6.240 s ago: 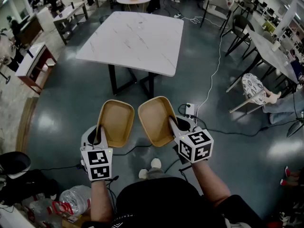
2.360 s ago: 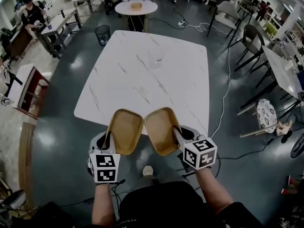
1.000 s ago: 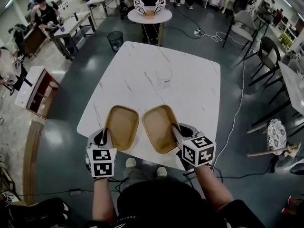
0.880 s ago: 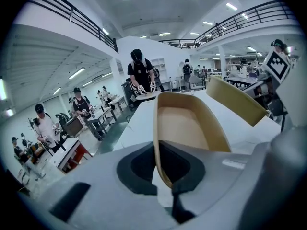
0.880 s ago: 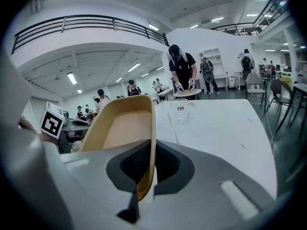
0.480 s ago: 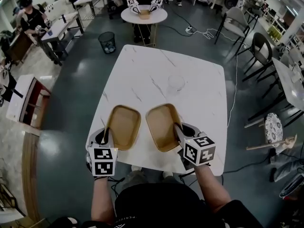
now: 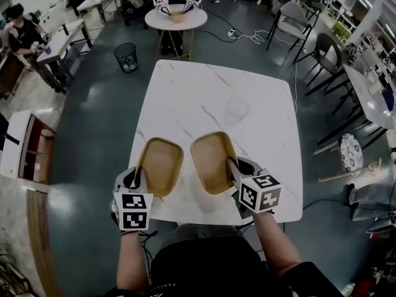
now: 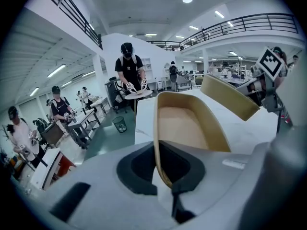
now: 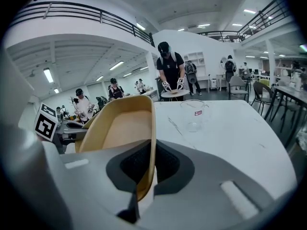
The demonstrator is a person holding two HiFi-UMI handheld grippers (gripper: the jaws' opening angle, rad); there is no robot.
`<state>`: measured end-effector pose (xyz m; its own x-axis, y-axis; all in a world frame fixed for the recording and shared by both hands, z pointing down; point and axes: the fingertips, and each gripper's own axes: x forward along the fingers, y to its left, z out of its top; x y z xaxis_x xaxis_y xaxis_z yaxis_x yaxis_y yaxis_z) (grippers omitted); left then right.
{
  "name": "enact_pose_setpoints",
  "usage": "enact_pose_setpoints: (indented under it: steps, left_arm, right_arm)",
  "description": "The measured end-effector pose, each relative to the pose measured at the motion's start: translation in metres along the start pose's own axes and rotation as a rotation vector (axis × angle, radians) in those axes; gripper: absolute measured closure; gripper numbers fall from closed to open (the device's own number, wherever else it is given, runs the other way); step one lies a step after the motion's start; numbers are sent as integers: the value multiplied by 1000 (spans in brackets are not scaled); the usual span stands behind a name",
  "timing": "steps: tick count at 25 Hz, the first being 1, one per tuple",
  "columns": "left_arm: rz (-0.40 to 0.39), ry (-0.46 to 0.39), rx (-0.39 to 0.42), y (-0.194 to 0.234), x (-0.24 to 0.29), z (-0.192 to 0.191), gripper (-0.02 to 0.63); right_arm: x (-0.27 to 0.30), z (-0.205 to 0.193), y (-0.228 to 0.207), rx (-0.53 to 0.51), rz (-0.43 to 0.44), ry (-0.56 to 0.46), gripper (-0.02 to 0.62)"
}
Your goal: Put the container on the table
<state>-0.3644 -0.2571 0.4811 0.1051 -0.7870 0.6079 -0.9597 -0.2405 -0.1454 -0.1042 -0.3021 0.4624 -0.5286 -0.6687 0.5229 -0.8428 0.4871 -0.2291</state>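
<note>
Now each container (image 7: 159,166) hangs farther over the table (image 7: 210,98).

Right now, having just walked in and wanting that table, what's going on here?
A person holds a tool in each hand. The left tool grips one tan container by its rim, the right tool a second container. Both hang tilted over the white table's near end, not yet set down. A clear glass stands farther along.
</note>
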Motion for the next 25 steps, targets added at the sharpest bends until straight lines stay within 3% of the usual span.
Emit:
enact_pose_setpoints:
  steps: [8,25]
  left_arm:
    - [-74,20,5,-2,21,0,604]
    - [-45,84,-21,0,76,22,604]
  right_arm:
    - [4,-10,-6,33,-63,33,594]
    - [69,-4,-45,87,-24,89,594]
